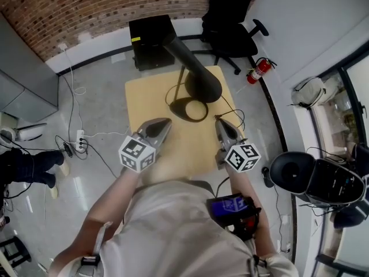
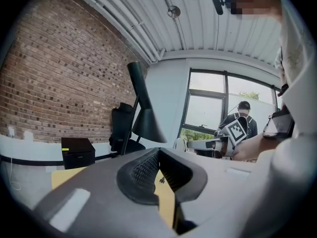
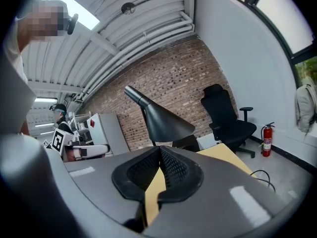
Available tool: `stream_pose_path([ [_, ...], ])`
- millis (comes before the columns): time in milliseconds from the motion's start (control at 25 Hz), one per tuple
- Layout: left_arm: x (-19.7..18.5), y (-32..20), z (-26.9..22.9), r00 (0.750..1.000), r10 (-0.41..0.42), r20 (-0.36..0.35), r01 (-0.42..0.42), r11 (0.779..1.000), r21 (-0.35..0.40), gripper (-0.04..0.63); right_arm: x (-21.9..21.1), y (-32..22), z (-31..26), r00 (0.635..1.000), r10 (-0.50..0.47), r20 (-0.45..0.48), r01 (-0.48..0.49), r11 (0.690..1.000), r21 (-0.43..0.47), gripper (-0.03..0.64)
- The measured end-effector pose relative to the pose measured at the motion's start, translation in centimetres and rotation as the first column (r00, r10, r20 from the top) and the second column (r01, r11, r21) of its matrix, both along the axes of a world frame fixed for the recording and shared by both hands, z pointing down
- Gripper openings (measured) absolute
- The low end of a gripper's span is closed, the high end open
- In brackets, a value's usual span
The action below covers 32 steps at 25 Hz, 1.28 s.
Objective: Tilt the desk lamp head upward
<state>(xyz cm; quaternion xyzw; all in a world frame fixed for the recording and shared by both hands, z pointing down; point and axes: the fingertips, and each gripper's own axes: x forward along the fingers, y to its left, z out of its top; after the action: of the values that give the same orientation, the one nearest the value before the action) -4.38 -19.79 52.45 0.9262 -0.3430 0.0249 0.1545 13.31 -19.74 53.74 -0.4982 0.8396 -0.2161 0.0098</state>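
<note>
A black desk lamp stands on a small wooden table. Its cone head hangs over the round base and faces downward; the same head shows as a dark cone in the left gripper view and as a wider cone in the right gripper view. My left gripper is shut and empty over the table's near left part, short of the base. My right gripper is shut and empty at the table's near right, beside the lamp cord. Neither touches the lamp.
A black office chair and a black box stand behind the table by the brick wall. A red fire extinguisher stands to the right. Cables and a power strip lie on the floor at left. Dark bags sit at right.
</note>
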Motion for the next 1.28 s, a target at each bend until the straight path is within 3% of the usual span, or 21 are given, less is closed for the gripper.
stream_pose_path([
  [440,3.3,-2.3,-2.5,0.999,-0.016,0.034,0.015,1.0,0.013,0.002,3.8,-5.6,-0.7,0.998,0.016,0.063,-0.017,1.0,0.019,0.012],
  [760,4.5,-4.3,-3.8,0.998,-0.027,0.061,0.025,0.999,0.038,0.002,4.2,-7.6,-1.1,0.996,-0.023,0.089,0.019,0.999,0.044,0.037],
  [1040,2.6,-6.7,-6.5,0.998,-0.066,0.016,0.064,0.994,0.085,0.003,3.8,-8.5,-0.7,0.993,-0.046,0.112,0.04,0.998,0.048,0.055],
  [1280,0.1,-9.3,-10.5,0.997,-0.066,0.042,0.059,0.987,0.149,0.046,3.8,-9.1,-1.0,0.99,-0.056,0.132,0.05,0.997,0.052,0.075],
])
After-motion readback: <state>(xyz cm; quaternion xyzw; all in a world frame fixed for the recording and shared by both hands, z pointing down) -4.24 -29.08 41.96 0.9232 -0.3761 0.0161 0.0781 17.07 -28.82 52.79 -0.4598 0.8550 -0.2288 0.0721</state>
